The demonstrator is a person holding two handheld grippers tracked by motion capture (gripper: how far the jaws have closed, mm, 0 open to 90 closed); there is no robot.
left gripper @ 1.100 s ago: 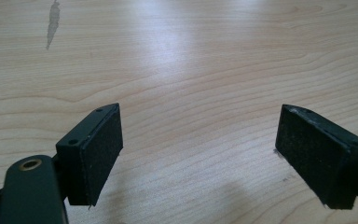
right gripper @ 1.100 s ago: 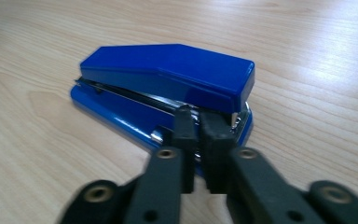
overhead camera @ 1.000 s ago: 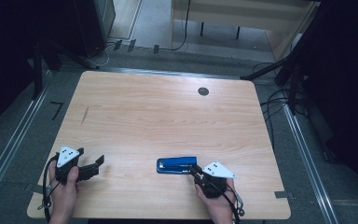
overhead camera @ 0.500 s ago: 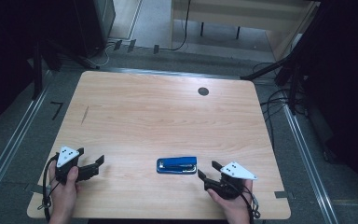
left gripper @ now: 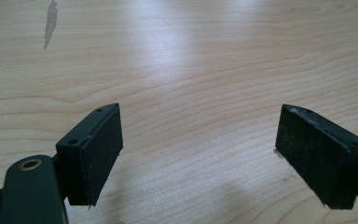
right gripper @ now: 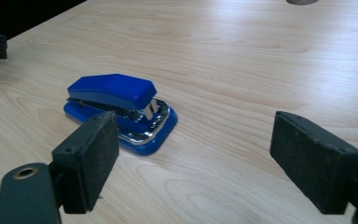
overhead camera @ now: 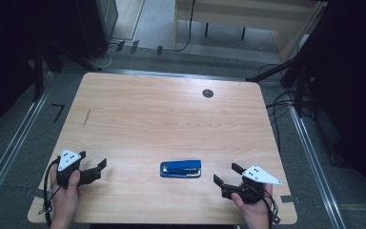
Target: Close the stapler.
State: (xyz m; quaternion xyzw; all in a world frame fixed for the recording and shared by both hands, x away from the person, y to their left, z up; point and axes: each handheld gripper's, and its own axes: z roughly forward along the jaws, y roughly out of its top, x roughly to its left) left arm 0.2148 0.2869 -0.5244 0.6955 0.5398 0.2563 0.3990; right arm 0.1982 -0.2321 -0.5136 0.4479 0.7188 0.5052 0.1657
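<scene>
Nearby, blue stapler (overhead camera: 180,169) (flat) beside right tool (overhead camera: 228,177)

Stapler (overhead camera: 180,169) lies on table (overhead camera: 171,119), near front edge.

One camera sits high over the near edge of the wooden table (overhead camera: 171,119), looking forward and down, far enough back to take in the whole top and the floor beyond. A second rides the left gripper (overhead camera: 95,171), low and close to the wood, facing across bare tabletop between its spread jaws. A third rides the right gripper (overhead camera: 226,179), equally low, facing toward the blue stapler (right gripper: 119,112) just ahead of it. That stapler and the surrounding tabletop also appear from above.
</scene>
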